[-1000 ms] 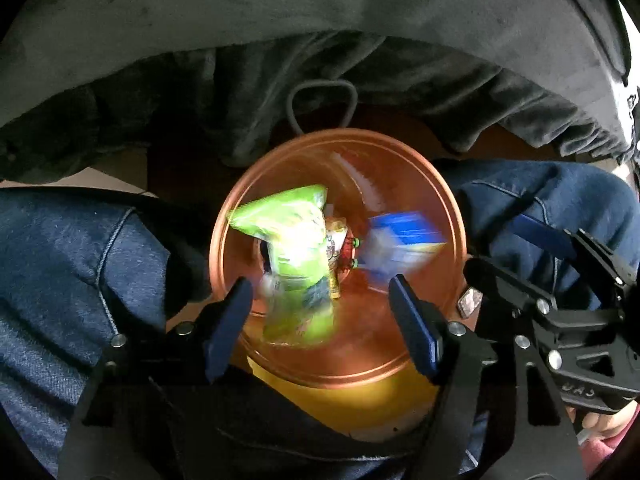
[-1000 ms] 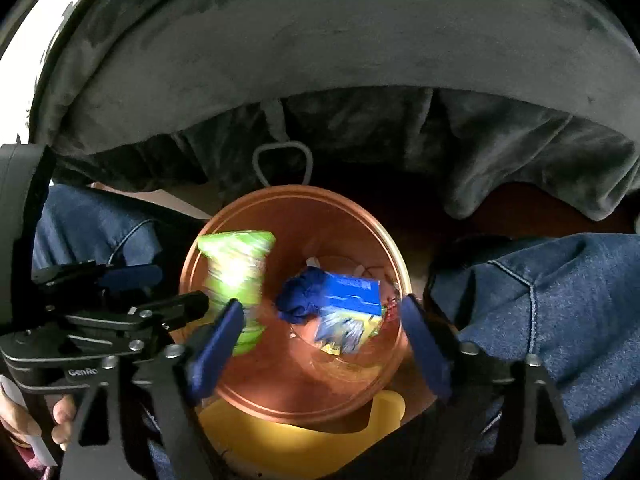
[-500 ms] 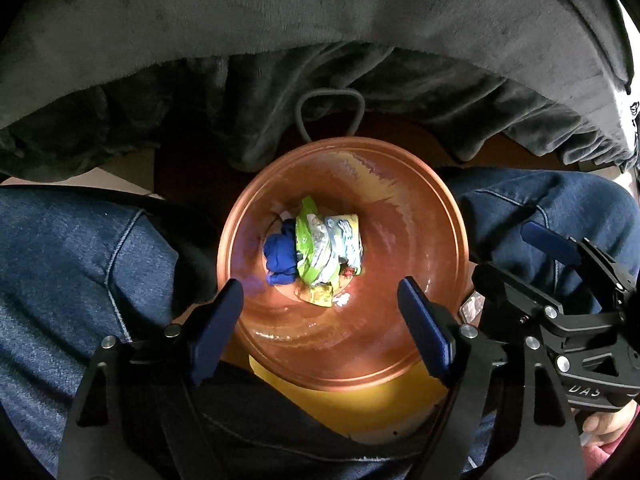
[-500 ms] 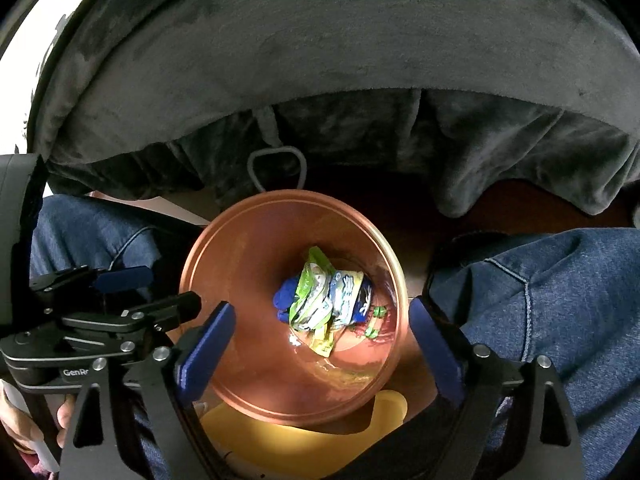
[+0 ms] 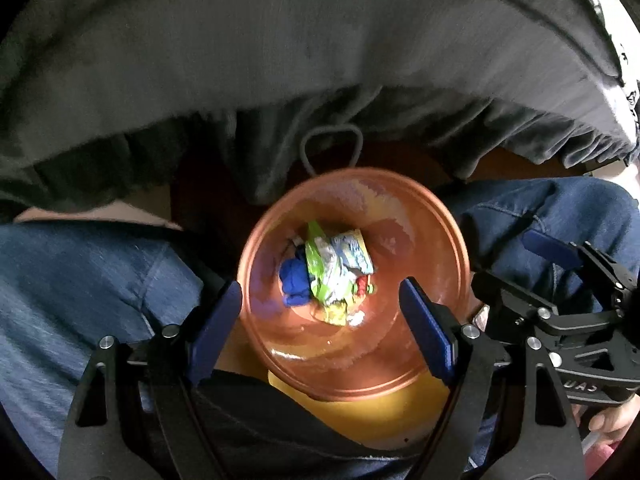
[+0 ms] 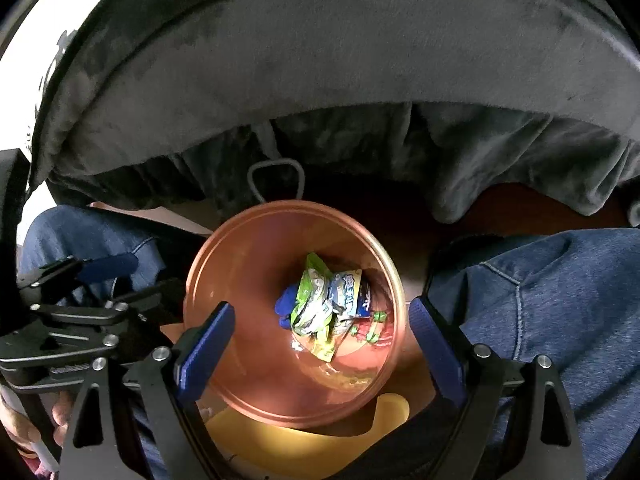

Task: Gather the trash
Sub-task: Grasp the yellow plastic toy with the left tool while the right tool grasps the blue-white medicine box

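A copper-coloured bin (image 5: pixel 424 360) stands on the floor between two legs in jeans; it also shows in the right wrist view (image 6: pixel 248 368). At its bottom lies a heap of trash: a green wrapper (image 5: pixel 318 268), a light blue packet (image 5: pixel 354 250) and a crumpled blue piece (image 5: pixel 294 284). The same heap shows in the right wrist view (image 6: pixel 324 304). My left gripper (image 5: pixel 320 324) is open and empty above the bin's near rim. My right gripper (image 6: pixel 320 344) is open and empty above the bin too.
A grey blanket (image 5: pixel 280 60) hangs over the edge behind the bin. A grey wire loop (image 5: pixel 332 148) stands at the bin's far rim. A yellow object (image 6: pixel 304 444) lies under the bin's near side. Legs in jeans (image 6: pixel 540 300) flank the bin.
One second ago the green wrapper and the blue packet were falling between the open jaws. They now lie still at the bottom of the bin. Both grippers have risen slightly.
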